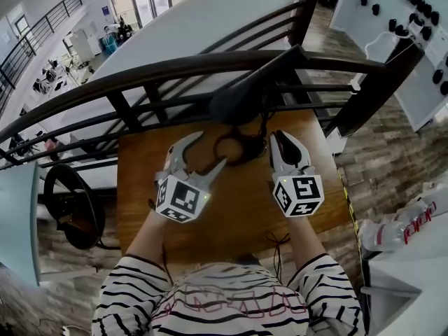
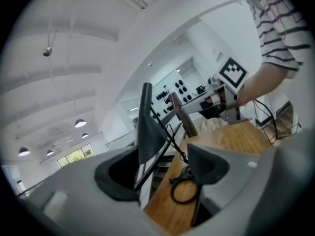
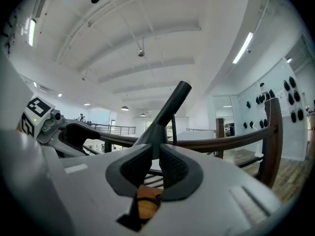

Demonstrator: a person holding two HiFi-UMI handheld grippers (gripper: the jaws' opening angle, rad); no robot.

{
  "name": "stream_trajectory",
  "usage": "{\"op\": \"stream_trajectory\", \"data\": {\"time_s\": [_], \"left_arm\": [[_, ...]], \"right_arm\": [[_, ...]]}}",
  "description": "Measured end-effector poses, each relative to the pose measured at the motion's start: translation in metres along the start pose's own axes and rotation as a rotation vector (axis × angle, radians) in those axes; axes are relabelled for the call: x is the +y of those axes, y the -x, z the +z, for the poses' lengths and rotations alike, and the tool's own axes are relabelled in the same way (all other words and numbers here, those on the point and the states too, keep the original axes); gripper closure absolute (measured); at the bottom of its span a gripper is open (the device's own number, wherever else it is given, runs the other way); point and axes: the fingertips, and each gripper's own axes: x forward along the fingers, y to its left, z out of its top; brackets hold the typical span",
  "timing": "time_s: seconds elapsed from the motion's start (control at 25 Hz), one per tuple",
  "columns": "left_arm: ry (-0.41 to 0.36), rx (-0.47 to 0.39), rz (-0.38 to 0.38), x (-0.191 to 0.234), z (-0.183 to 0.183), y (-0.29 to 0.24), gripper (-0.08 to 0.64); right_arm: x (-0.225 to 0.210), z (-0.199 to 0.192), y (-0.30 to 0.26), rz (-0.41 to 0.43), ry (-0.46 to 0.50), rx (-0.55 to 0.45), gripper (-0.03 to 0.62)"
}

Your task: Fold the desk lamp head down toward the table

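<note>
desk lamp [image 1: 245, 96] stands raised at the table's [image 1: 140, 187] far edge; left gripper [image 1: 212, 148] gapes empty, right gripper's [image 1: 280, 140] jaws are closing on nothing. best approach: brace low, ease the top down slowly.

left claw [image 1: 211, 148]: jaws apart | right claw [image 1: 281, 137]: closing, empty

Lamp [image 1: 245, 96] on table [image 1: 140, 208] far edge; cable coil [image 1: 231, 148] before it; railing [image 1: 140, 72] behind.
</note>
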Motion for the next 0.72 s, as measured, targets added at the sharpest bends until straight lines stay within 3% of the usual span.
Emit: {"op": "stream_trajectory", "data": {"time_s": [0.28,0.72], "left_arm": [[0.06,-0.086,0.009,-0.016,0.006,0.064,0.325],[0.138,-0.173,-0.051,-0.046,-0.005,0.159,0.404]], "right_arm": [[0.054,0.005,0.048,-0.035,-0.018,-0.026,0.567],[0.146,-0.005,0.117,-0.115,-0.039,-0.04,0.591]]}}
